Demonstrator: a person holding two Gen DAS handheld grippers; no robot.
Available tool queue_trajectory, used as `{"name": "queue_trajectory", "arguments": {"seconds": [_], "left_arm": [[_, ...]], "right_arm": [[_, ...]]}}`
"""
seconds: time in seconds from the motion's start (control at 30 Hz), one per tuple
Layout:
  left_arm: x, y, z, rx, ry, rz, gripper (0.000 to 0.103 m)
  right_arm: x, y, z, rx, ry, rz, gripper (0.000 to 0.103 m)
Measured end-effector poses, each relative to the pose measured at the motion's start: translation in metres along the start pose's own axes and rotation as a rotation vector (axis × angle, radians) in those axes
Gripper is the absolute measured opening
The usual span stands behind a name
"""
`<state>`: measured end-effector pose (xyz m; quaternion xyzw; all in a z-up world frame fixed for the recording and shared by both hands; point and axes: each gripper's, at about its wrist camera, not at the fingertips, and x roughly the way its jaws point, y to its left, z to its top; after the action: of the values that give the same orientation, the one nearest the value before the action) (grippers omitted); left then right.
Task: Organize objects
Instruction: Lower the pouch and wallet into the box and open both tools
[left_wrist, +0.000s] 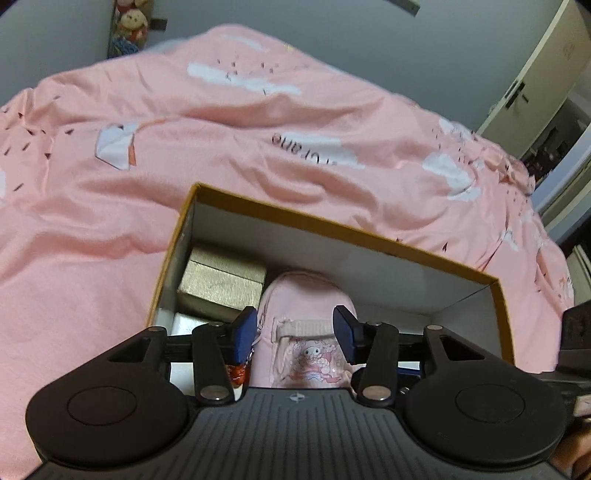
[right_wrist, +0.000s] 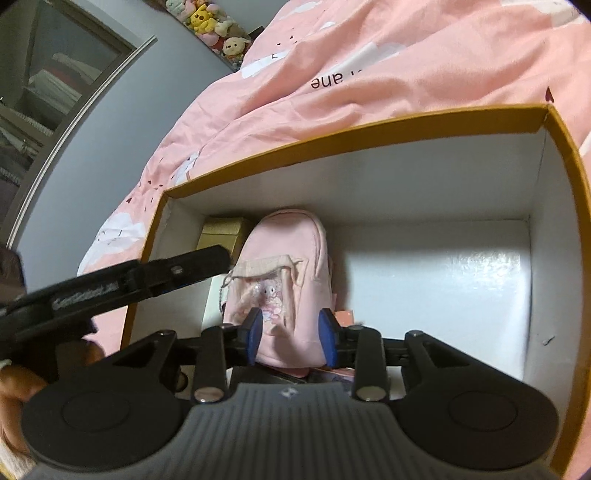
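A pink mini backpack (left_wrist: 306, 295) with a cartoon print lies inside an orange-rimmed cardboard box (left_wrist: 332, 225) with white walls, on a pink bedcover. It also shows in the right wrist view (right_wrist: 284, 254), with the box rim (right_wrist: 332, 140) around it. A gold box (left_wrist: 221, 280) sits left of it in the box, also seen from the right wrist (right_wrist: 221, 232). My left gripper (left_wrist: 295, 330) is open, its blue pads on either side of the backpack's lower part. My right gripper (right_wrist: 291, 338) is open around the backpack's bottom end. The left gripper's body (right_wrist: 129, 280) reaches in from the left.
The pink bedcover (left_wrist: 258, 129) surrounds the box. The box floor right of the backpack is bare white (right_wrist: 436, 277). Small items lie under the backpack's near end, partly hidden. Plush toys (right_wrist: 214, 22) sit by the grey wall. A wardrobe (left_wrist: 546, 74) stands at the right.
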<state>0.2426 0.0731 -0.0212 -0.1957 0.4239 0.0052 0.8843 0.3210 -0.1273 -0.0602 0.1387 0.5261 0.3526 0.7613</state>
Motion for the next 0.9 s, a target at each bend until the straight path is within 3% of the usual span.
{"name": "queue_trajectory", "arguments": {"seconds": [0.23, 0.47, 0.57, 0.73, 0.8, 0.9], "left_arm": [[-0.02, -0.008, -0.011, 0.034, -0.06, -0.012, 0.054], [-0.022, -0.012, -0.017, 0.034, -0.063, -0.026, 0.055], [-0.032, -0.015, -0.02, 0.034, -0.101, -0.025, 0.06], [-0.056, -0.027, -0.027, 0.076, -0.171, -0.025, 0.061], [-0.067, -0.032, -0.032, 0.089, -0.191, -0.032, 0.061], [-0.086, -0.04, -0.043, 0.121, -0.219, -0.044, 0.062]], "right_arm": [[0.011, 0.003, -0.002, 0.003, 0.021, -0.009, 0.031], [0.019, 0.012, -0.003, -0.029, 0.035, -0.055, 0.031], [0.007, 0.018, -0.006, -0.059, 0.023, -0.065, 0.032], [-0.027, 0.04, -0.018, -0.168, -0.057, -0.127, 0.048], [-0.043, 0.05, -0.028, -0.238, -0.108, -0.173, 0.06], [-0.066, 0.063, -0.047, -0.33, -0.176, -0.243, 0.066]]}}
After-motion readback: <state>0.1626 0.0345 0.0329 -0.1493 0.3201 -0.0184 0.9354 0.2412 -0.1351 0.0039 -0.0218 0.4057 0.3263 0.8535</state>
